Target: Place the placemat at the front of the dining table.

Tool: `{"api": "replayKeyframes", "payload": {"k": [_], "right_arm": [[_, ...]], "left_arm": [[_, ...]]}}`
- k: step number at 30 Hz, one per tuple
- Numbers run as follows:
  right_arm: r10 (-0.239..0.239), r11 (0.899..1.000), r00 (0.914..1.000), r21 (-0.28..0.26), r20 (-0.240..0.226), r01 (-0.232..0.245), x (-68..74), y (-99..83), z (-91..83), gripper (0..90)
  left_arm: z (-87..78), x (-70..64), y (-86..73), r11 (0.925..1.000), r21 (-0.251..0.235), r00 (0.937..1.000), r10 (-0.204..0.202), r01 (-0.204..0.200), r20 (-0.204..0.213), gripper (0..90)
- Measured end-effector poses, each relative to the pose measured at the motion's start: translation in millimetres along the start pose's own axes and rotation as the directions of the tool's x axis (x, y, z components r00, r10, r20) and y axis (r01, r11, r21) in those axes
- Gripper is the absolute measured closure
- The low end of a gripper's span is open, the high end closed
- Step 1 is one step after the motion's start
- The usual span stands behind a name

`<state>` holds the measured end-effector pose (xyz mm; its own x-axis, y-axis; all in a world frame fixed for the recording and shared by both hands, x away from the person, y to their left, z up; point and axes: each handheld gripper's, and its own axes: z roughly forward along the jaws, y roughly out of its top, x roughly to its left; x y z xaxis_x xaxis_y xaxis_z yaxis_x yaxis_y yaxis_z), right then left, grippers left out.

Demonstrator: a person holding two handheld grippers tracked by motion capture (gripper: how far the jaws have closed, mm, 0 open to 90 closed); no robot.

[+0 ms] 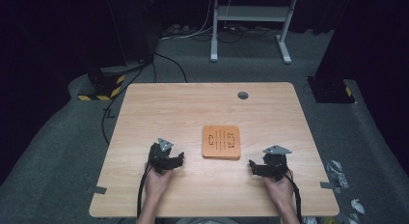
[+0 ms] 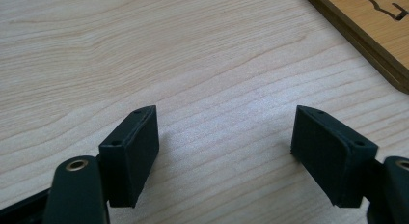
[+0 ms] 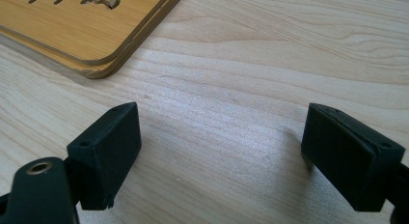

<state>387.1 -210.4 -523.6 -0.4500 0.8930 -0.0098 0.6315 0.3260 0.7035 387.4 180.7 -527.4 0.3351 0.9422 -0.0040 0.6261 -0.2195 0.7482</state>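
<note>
Only bare table (image 1: 202, 185) between claws (image 1: 174, 159) and board (image 1: 221, 142).

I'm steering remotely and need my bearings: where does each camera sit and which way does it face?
High view: above the person's side, looking forward and down on the table; both hands, left gripper and right gripper show.
Left gripper view: rides the left gripper, looking along its open fingers over the tabletop.
Right gripper view: rides the right gripper, looking along its open fingers.
All three share the orange board.
</note>
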Motion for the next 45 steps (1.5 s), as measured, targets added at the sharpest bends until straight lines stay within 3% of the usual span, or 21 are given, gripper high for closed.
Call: {"api": "replayKeyframes", "payload": {"k": [6,17,22,35,45], "right_arm": [[0.01,1.0,0.9999,-0.01,0.013,-0.01,0.7,0.0,1.2,13.3],[0.021,0.999,0.9997,0.025,0.007,-0.021,-0.9,2.6,-1.4,16.4],[0.037,0.999,0.9992,-0.004,0.014,-0.036,-3.1,4.0,-2.3,17.2],[0.068,0.997,0.9977,-0.026,0.009,-0.067,-5.3,30.5,-0.1,19.1],[0.089,0.995,0.996,-0.033,-0.003,-0.089,-7.1,53.2,12.6,19.1]], "left_arm": [[0.0,0.1,0.0,1.0,0.0,1.0,0.0,0.0,0.0,25.1],[-0.2,0.2,0.0,1.0,0.003,1.0,0.001,-0.001,0.0,25.1],[0.0,0.3,-0.1,1.0,0.0,1.0,-0.002,0.002,0.002,25.0],[0.1,-0.1,-0.2,0.9999,-0.002,0.9999,-0.011,0.011,0.001,25.1],[0.1,-0.2,-0.3,0.9999,-0.001,0.9999,-0.01,0.01,0.001,25.0]]}}
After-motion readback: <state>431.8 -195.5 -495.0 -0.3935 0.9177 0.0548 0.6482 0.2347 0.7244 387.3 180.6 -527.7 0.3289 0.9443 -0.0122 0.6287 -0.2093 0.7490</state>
